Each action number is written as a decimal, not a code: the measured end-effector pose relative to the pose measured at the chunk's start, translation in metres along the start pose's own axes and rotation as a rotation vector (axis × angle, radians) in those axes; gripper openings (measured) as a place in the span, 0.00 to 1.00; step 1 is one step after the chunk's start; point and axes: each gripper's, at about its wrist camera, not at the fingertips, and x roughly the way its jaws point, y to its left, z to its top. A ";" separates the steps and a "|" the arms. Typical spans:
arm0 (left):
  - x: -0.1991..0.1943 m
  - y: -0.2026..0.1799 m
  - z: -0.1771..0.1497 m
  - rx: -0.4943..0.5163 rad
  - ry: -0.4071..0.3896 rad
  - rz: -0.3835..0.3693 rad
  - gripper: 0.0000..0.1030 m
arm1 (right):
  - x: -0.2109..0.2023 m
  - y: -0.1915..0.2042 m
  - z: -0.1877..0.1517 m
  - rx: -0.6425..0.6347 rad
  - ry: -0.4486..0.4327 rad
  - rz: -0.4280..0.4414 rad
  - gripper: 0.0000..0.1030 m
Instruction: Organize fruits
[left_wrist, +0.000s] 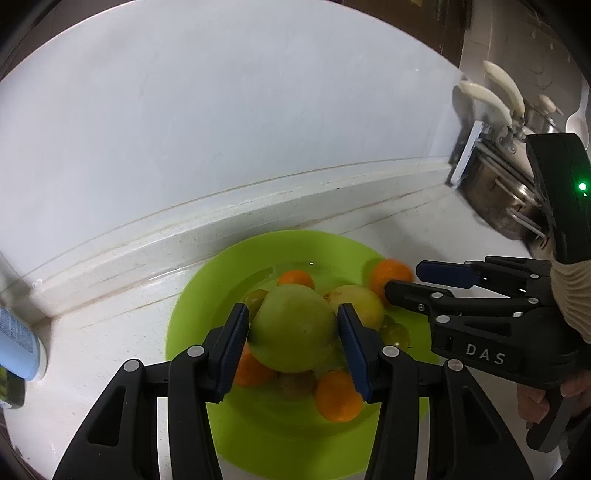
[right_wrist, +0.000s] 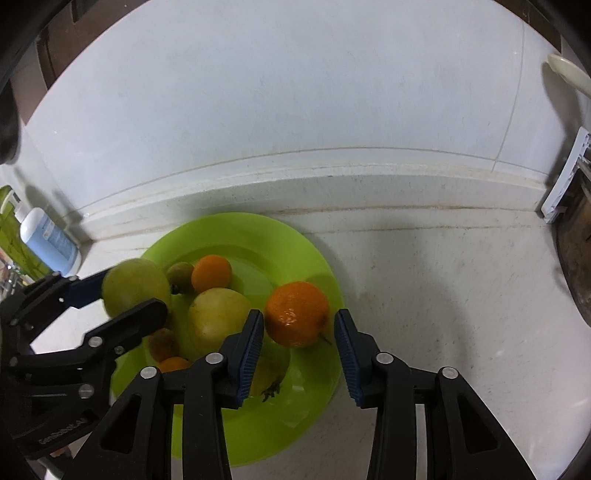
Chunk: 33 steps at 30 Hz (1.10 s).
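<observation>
A lime-green plate (left_wrist: 192, 321) (right_wrist: 317, 258) on the white counter holds several fruits. My left gripper (left_wrist: 292, 308) (right_wrist: 133, 295) is shut on a large green apple (left_wrist: 293, 332) (right_wrist: 135, 286), held just above the pile. My right gripper (right_wrist: 300, 314) (left_wrist: 404, 277) stands open around an orange (right_wrist: 297, 314) (left_wrist: 391, 277) at the plate's right rim; a thin gap shows at the right pad. Also in the plate are a yellow-green apple (right_wrist: 218, 317) (left_wrist: 360, 306), smaller oranges (right_wrist: 211, 272) (left_wrist: 338, 397), and small green and brown fruits, partly hidden.
A raised ledge (left_wrist: 221, 229) and white wall lie behind the plate. A blue bottle (left_wrist: 18, 343) (right_wrist: 48, 240) stands at the left. A metal rack with pale-handled utensils (left_wrist: 498, 195) is at the right. A person's hand (left_wrist: 535, 402) grips the right tool.
</observation>
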 end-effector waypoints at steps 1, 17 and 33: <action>-0.003 -0.001 0.000 0.003 -0.010 0.000 0.48 | 0.000 0.002 0.001 -0.001 -0.001 -0.003 0.46; -0.065 -0.004 -0.021 -0.007 -0.103 0.105 0.52 | -0.053 0.012 -0.022 0.018 -0.094 -0.030 0.56; -0.176 -0.017 -0.085 -0.061 -0.213 0.205 0.74 | -0.156 0.055 -0.090 -0.016 -0.263 -0.094 0.73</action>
